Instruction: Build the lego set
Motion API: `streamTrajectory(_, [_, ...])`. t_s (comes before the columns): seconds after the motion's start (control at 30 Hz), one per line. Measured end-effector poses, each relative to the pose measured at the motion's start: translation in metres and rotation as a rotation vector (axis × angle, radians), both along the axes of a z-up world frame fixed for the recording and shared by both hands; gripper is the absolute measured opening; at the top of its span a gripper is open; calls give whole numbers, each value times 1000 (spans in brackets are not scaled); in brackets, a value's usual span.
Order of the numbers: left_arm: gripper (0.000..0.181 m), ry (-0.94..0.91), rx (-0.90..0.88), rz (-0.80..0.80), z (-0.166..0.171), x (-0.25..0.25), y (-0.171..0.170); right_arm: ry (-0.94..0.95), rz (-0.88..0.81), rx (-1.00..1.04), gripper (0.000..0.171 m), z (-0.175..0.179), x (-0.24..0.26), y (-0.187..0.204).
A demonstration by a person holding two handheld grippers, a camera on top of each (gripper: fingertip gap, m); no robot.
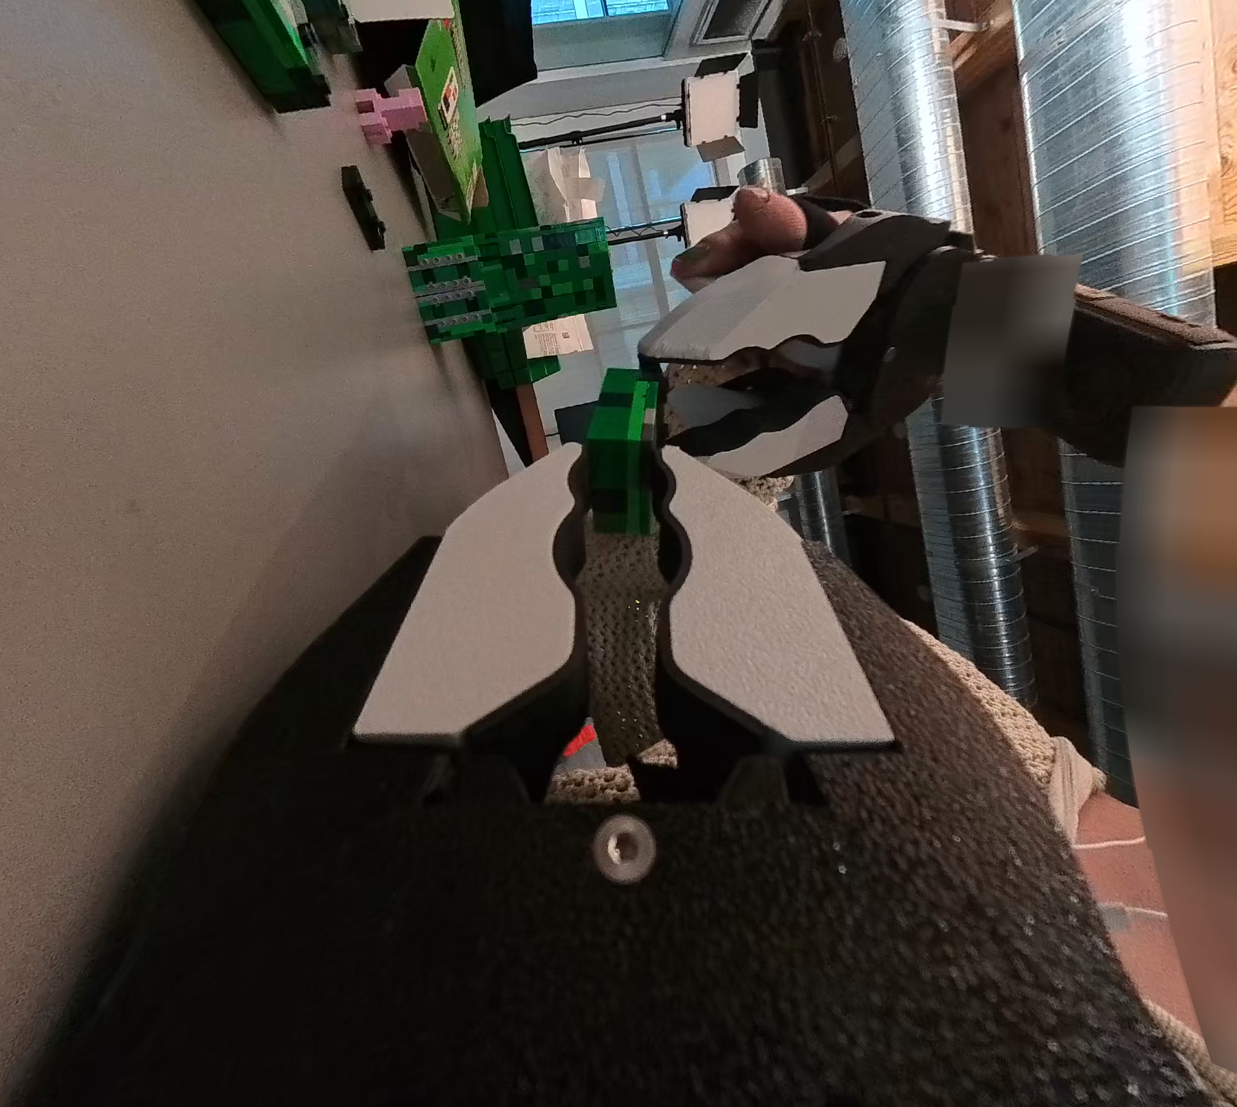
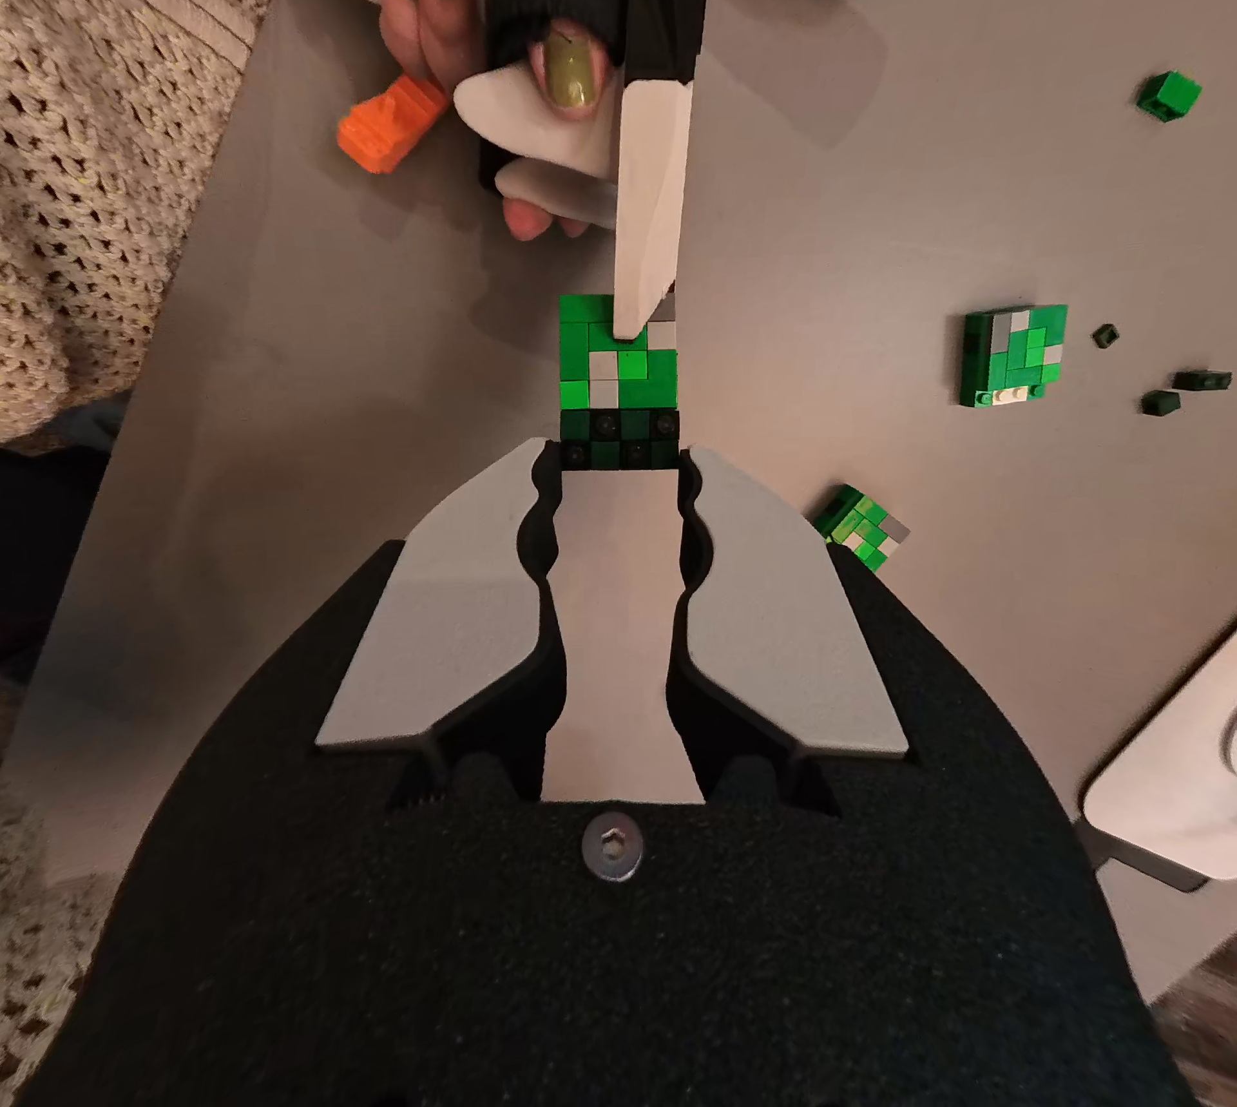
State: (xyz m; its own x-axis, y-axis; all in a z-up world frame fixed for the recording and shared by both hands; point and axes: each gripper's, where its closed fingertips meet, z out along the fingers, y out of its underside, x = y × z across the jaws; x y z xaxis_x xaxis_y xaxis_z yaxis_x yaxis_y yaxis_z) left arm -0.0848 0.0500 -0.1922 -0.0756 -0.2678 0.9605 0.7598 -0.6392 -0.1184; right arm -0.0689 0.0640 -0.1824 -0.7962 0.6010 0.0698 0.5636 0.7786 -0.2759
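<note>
Both grippers hold one flat green lego panel in the air above the grey table (image 2: 837, 204). In the right wrist view the panel (image 2: 619, 368) is a mosaic of green, white and grey tiles with a dark green studded end. My right gripper (image 2: 619, 457) is shut on that dark end. A white finger (image 2: 646, 204) of the left gripper reaches down from above onto the panel's far end. In the left wrist view my left gripper (image 1: 619, 459) is shut on the edge-on panel (image 1: 619, 482). The right gripper (image 1: 659, 392) grips its other end.
On the table lie a second tiled green panel (image 2: 1014, 355), a smaller green assembly (image 2: 863, 529), a green brick (image 2: 1168, 96), small dark green pieces (image 2: 1201, 380) and an orange tool (image 2: 391, 124). A big green build (image 1: 509, 278), a pink figure (image 1: 391, 117) and green boxes (image 1: 448, 117) stand farther off. Left and right tips are no more than a few centimetres apart.
</note>
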Motion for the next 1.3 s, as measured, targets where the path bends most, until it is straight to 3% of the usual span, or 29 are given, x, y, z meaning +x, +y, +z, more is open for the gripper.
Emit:
streamTrajectory(0.43, [16,8,6,4,0,2,0,-90,7,88,33,1,3,0])
streamTrajectory(0.57, [16,-64,62,41,14,-4,3,-116,16,130,33,9,1,2])
streamTrajectory(1.0, [16,7,146,70,31,-5,9,-152,-3,287,33,30,-4,15])
streamTrajectory(1.1, [16,123,147,112,28,-13,6,-118,-74,218,33,18,1,18])
streamTrajectory(1.3, [16,281,125,159,18,-28,-1,-32,-123,133,33,-53,22,22])
